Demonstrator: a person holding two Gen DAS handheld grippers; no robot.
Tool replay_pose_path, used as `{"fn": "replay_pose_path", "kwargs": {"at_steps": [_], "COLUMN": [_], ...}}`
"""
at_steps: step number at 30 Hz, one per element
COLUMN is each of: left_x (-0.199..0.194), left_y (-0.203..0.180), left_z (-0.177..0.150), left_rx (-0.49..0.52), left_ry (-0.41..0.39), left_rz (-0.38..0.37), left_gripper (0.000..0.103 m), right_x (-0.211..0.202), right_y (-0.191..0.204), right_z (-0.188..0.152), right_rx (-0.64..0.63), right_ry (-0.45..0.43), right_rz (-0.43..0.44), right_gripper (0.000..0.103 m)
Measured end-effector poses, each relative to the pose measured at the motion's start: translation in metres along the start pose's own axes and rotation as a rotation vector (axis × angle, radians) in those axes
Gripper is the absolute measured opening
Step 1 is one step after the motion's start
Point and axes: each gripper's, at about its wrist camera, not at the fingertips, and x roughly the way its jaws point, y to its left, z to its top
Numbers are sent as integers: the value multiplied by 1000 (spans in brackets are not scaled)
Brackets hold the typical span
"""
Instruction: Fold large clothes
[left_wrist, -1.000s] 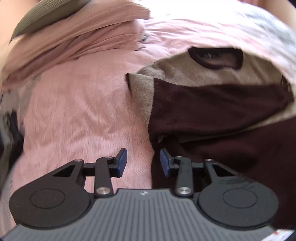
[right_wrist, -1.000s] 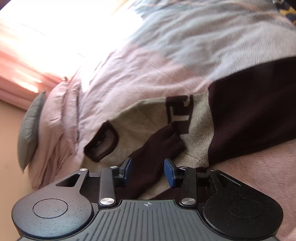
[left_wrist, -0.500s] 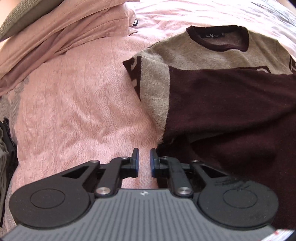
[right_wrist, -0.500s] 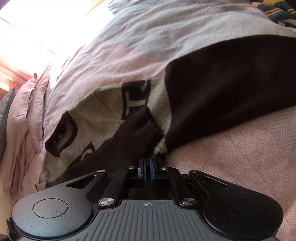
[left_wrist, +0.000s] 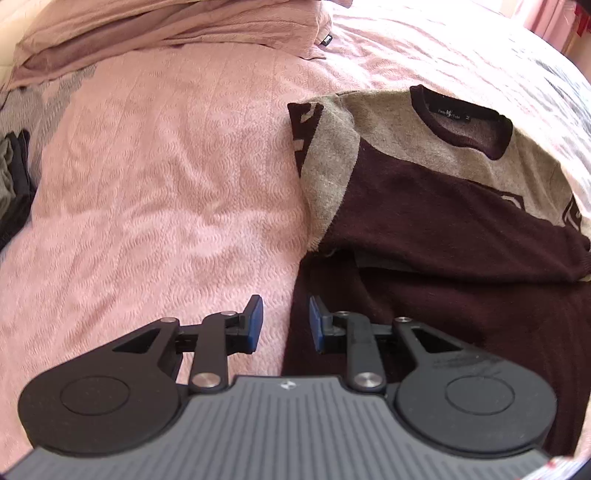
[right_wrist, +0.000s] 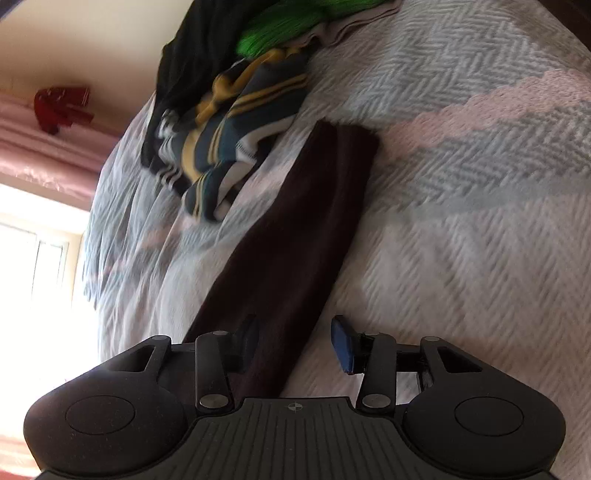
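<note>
A maroon and beige sweater (left_wrist: 424, 206) lies flat on the pink bedspread (left_wrist: 166, 192), one sleeve folded across its chest. My left gripper (left_wrist: 286, 325) hangs over the sweater's left edge. Its jaws are opening; the edge lies below the gap and the pads do not press it. In the right wrist view a maroon sleeve (right_wrist: 295, 221) stretches out over the grey and pink blanket (right_wrist: 461, 184). My right gripper (right_wrist: 295, 338) hovers over the sleeve's near end, jaws opening, with the cloth beside the left finger and not pinched.
A pile of loose clothes, one striped yellow and blue (right_wrist: 236, 122), lies beyond the sleeve's cuff. Folded pink bedding (left_wrist: 166, 29) sits at the head of the bed. Dark clothing (left_wrist: 13, 177) lies at the left edge of the bedspread.
My right gripper shut by the folded sleeve's cuff, then swung away, rolled over and opened above the stretched-out sleeve. My left gripper narrowed, then widened again at the sweater's edge.
</note>
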Motion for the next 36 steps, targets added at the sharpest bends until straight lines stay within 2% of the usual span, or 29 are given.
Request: {"fn": "replay_pose_path", "kwargs": {"at_steps": [2, 3, 4, 5, 7, 10, 14, 17, 18, 19, 20, 22, 24, 26, 30, 33, 36], "left_x": [-1, -3, -5, -7, -13, -22, -32, -38, -39, -39, -39, -40, -40, -38, -25, -15, -2], "left_y": [1, 2, 3, 4, 9, 20, 36, 48, 51, 55, 58, 65, 72, 74, 72, 64, 53], "left_z": [-1, -2, -2, -2, -3, -5, -11, -17, -19, -22, -24, -28, -33, -37, -31, -12, 13], "left_rx": [-12, -17, -22, -29, -45, -77, -124, -158, -166, -173, -179, -190, -193, -175, -151, -121, -87], "left_ry": [5, 6, 4, 1, -7, -16, -24, -28, -27, -24, -22, -15, -13, -8, 3, -16, -44], "left_rz": [-6, -10, -13, -18, -27, -36, -43, -51, -54, -57, -59, -67, -77, -81, -129, -172, -216], "left_gripper": [22, 22, 22, 22, 22, 22, 22, 22, 22, 22, 22, 22, 22, 22, 22, 22, 22], "right_x": [5, 6, 4, -1, -14, -44, -100, -145, -154, -157, -155, -146, -136, -116, -77, -76, -72], "right_y": [-6, -4, 1, 9, 48, 128, 213, 229, 227, 222, 212, 182, 157, 140, 131, 137, 146], "right_z": [10, 12, 13, 17, 7, -48, -176, -282, -317, -352, -386, -431, -441, -431, -378, -333, -318], "right_rx": [34, 38, 11, -42, -245, -706, -1230, -1510, -1610, -1738, -1874, -2057, -2098, -2079, -1958, -1855, -1849], "right_ry": [-7, -21, -48, -73, -131, -195, -207, -159, -93, -20, 28, 79, 165, 255, 288, 207, 108], "right_rz": [12, 14, 7, -14, -45, -19, 251, 544, 636, 672, 637, 541, 472, 336, 94, 1, -19], "right_gripper": [36, 22, 2, 2, 2, 2, 2, 4, 8, 28, 53, 56, 56, 56, 56, 55, 55]}}
